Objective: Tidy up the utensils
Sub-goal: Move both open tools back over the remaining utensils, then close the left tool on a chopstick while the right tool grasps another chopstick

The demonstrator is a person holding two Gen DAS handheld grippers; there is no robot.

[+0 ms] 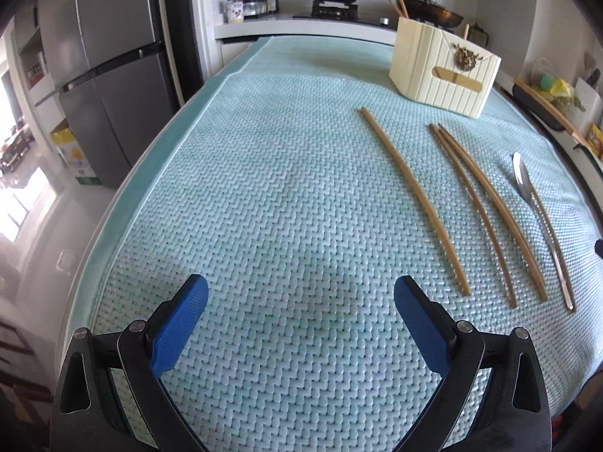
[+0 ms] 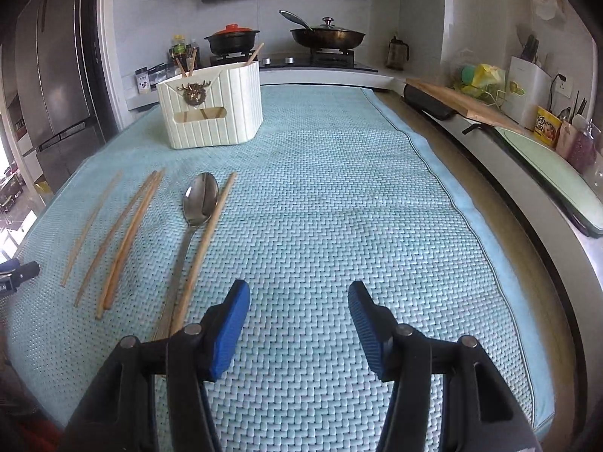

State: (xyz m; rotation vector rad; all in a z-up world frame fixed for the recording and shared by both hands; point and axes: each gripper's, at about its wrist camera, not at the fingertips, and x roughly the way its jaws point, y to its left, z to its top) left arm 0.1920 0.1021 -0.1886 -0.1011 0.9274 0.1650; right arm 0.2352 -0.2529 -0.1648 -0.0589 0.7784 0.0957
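Note:
Wooden chopsticks and a metal spoon (image 2: 196, 203) lie on a light blue woven mat (image 2: 339, 207). In the right wrist view several chopsticks (image 2: 126, 237) lie left of the spoon and one chopstick (image 2: 205, 245) lies along its right side. A cream utensil holder (image 2: 211, 107) stands at the back with chopsticks in it. In the left wrist view the holder (image 1: 444, 71), three chopsticks (image 1: 471, 207) and the spoon (image 1: 542, 226) lie to the right. My left gripper (image 1: 301, 305) is open and empty above the mat. My right gripper (image 2: 299, 301) is open and empty, right of the spoon handle.
A stove with a black pot (image 2: 231, 39) and a wok (image 2: 328, 35) is behind the mat. A fridge (image 1: 105, 75) stands at the left. A counter at the right holds a cutting board (image 2: 452, 100) and containers. The mat's left edge (image 1: 113, 226) drops off to the floor.

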